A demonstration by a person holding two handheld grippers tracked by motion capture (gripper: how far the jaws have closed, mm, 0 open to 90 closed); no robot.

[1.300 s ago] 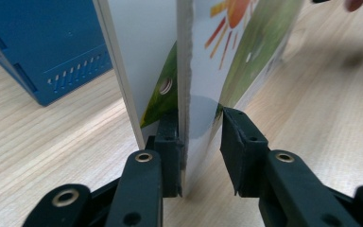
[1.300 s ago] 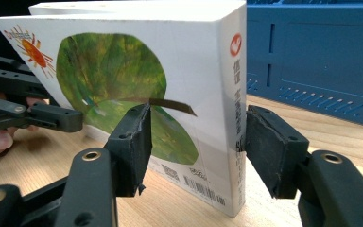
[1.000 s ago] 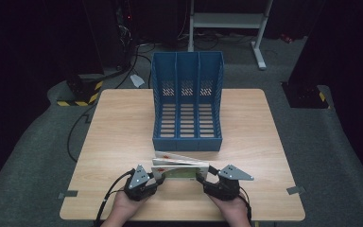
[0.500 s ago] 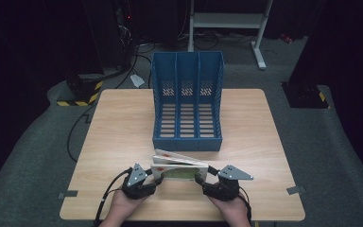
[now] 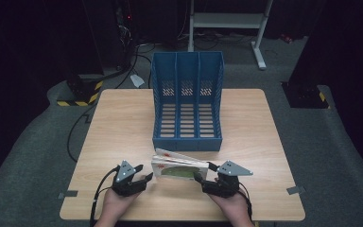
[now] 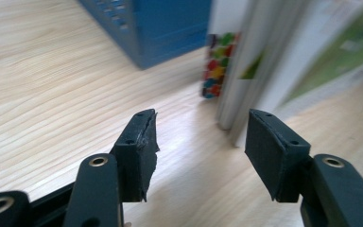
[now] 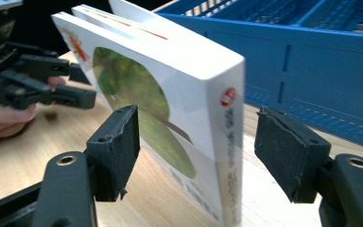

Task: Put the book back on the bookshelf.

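From above, books (image 5: 178,166) are seen on the desk (image 5: 123,123), just in front of the blue rack (image 5: 187,101), between the left gripper (image 5: 145,175) and the right gripper (image 5: 202,173). In the left gripper view, the fingers (image 6: 137,151) have just been opened wide, with nothing between them. In the right gripper view, the fingers (image 7: 116,149) have just been opened too; a book (image 7: 179,85) is seen leaning between them, not squeezed.

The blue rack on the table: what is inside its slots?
The rack looks empty: all three slots show bare slatted floors and perforated back walls. The low front lip hides a thin strip at each slot's near end. The books stand outside, in front of it.
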